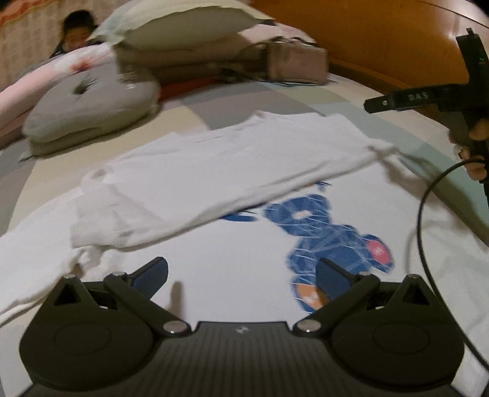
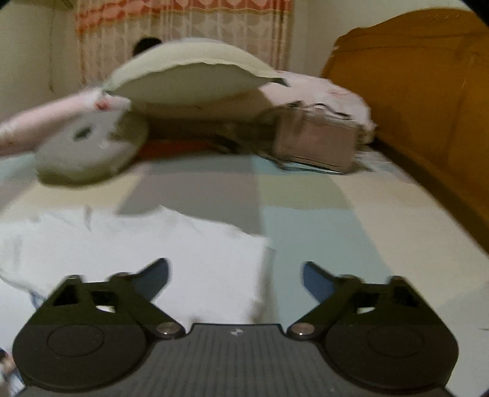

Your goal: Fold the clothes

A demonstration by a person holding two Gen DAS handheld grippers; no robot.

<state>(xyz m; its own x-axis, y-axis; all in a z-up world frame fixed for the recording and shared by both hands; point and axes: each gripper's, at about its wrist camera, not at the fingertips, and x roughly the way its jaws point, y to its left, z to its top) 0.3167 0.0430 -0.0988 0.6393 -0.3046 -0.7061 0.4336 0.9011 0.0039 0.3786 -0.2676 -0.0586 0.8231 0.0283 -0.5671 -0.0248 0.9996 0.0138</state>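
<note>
Looking down both cameras, I see the white shirt (image 1: 232,171) flat on the bed (image 2: 351,220), long axis nine to three; left gripper (image 1: 241,274) fingers apart above it, right gripper (image 2: 235,276) fingers apart, seemingly empty, nearer its three o'clock end

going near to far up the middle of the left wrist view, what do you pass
left gripper → white t-shirt with its blue print → folded-over part of the shirt → patchwork bedsheet → stacked pillows

The left gripper (image 1: 241,274) is pointing downward, fingers (image 1: 152,271) spread wide and gripping nothing. The right gripper (image 2: 235,274) is likewise standing wide and unloaded.
</note>
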